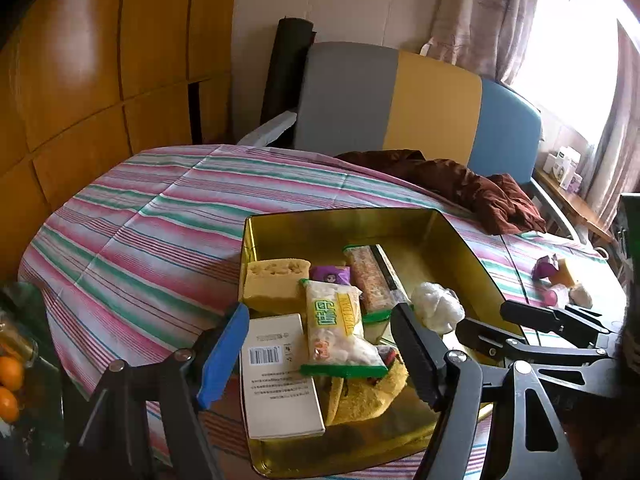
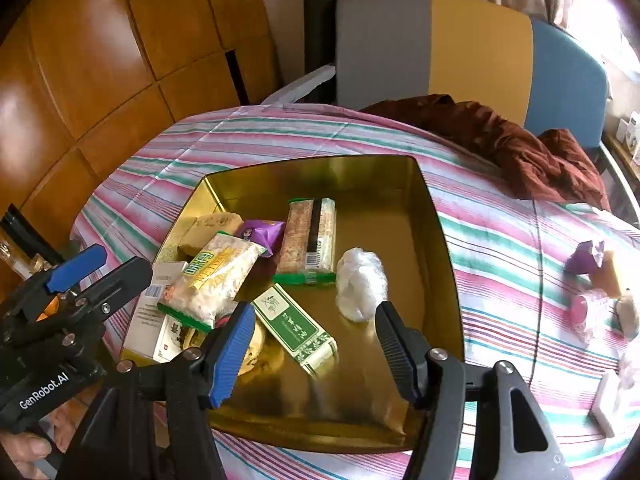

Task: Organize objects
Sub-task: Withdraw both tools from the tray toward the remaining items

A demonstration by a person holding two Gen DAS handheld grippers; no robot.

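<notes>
A gold tin [image 2: 436, 216] is sitting open on a striped tablecloth [image 1: 152, 208], and both grippers are hovering over its near edge. The left gripper [image 1: 320, 348] is holding its jaws wide apart with nothing between them, poised above a white box [image 1: 280, 376] whose face is showing a barcode and lines of small print too fine to read. Overlapping that box, a clear snack bag [image 1: 340, 332] with green trim is carrying a yellow band reading "WEIDAO" beside green Chinese characters. Behind it in the tin are lying a yellow sponge-like block [image 1: 272, 284], a purple wrapper [image 1: 330, 274] with a cartoon face, and a long cereal bar [image 1: 368, 276]. The right gripper [image 2: 316, 344] is likewise standing spread open and empty, hanging just over a green-and-white packet [image 2: 296, 328] printed with Chinese writing, with a white crinkled bundle [image 2: 360, 280] lying beside it on the tin floor. In the right wrist view the left tool's body is showing the lettering "GenRobot.AI". Well apart from the tin, on the cloth to the right, a few small items [image 2: 596, 280] are waiting loose, among them a purple packet and a pink one.
</notes>
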